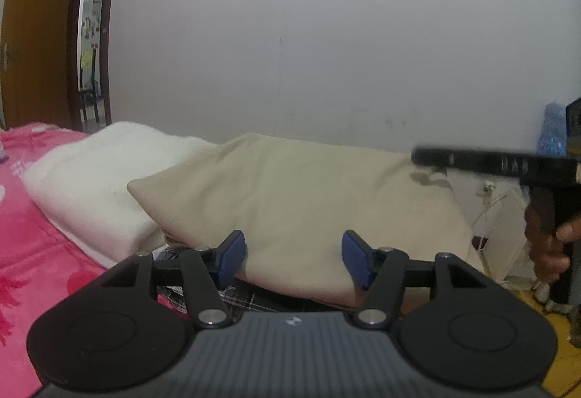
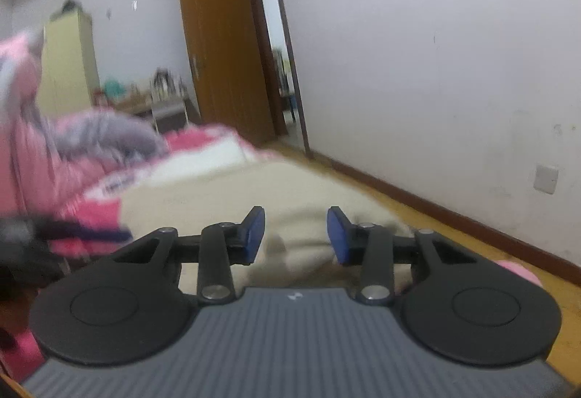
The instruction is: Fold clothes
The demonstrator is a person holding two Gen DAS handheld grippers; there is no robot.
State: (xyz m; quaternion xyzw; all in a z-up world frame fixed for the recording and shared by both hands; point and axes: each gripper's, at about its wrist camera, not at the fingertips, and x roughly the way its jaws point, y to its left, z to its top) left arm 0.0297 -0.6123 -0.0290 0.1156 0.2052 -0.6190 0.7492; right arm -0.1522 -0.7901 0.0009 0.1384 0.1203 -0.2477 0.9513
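In the left wrist view a beige, pillow-like cloth bundle [image 1: 297, 202] lies on the bed. A black-and-white checked fabric [image 1: 250, 298] shows under its near edge. My left gripper [image 1: 295, 258] is open, its blue pads [image 1: 232, 254] either side of the bundle's near edge, nothing pinched. The right gripper [image 1: 423, 157] reaches in from the right above the bundle's far corner, held by a hand [image 1: 548, 249]. In the blurred right wrist view my right gripper [image 2: 296, 234] is open above the beige cloth [image 2: 254, 187].
A white folded blanket [image 1: 90, 180] lies left of the beige bundle on a pink bedspread [image 1: 25, 252]. A blurred pink and grey padded fabric [image 2: 54, 151] fills the left of the right wrist view. White wall behind, an open brown door [image 2: 225, 49], wooden floor [image 2: 454, 227].
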